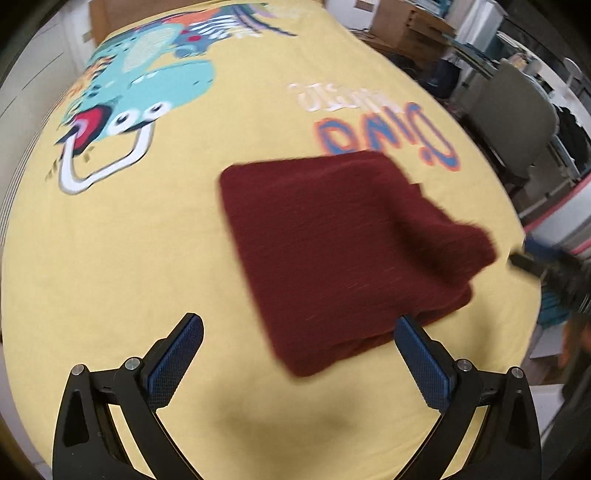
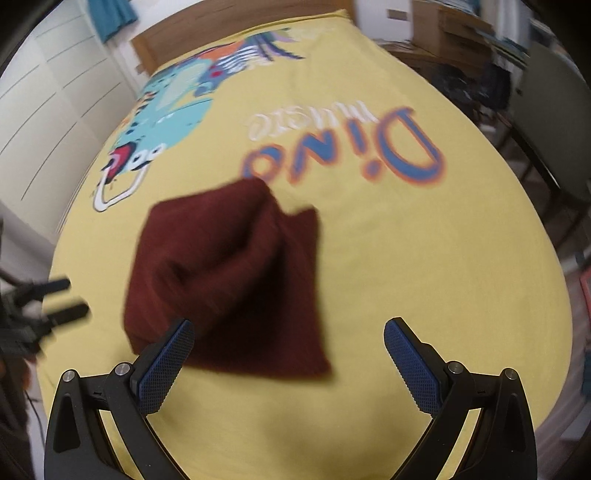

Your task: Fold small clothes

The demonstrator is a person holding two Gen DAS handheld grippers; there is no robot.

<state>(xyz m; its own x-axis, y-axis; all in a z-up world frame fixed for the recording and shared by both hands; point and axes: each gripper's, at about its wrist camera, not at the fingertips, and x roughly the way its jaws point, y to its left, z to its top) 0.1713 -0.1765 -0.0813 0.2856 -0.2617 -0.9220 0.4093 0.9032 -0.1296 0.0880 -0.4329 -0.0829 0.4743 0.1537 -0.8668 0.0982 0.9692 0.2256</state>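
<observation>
A dark red garment (image 1: pixel 343 254), folded into a rough square, lies on a yellow bedsheet (image 1: pixel 155 258). My left gripper (image 1: pixel 299 325) is open and empty, hovering just in front of the garment's near corner. In the right wrist view the same garment (image 2: pixel 229 280) lies ahead with one part bunched up. My right gripper (image 2: pixel 290 330) is open and empty, hovering above the garment's near edge. The left gripper (image 2: pixel 62 299) shows blurred at the left edge of the right wrist view, and the right gripper (image 1: pixel 532 262) shows blurred at the right edge of the left wrist view.
The sheet carries a teal dinosaur print (image 1: pixel 140 92) and the word "Dino" (image 2: pixel 354 155). A wooden headboard (image 2: pixel 221 26) and white cupboard doors (image 2: pixel 55 96) stand at the far side. Cardboard boxes (image 1: pixel 410 22) and a chair (image 1: pixel 517 107) stand to the right of the bed.
</observation>
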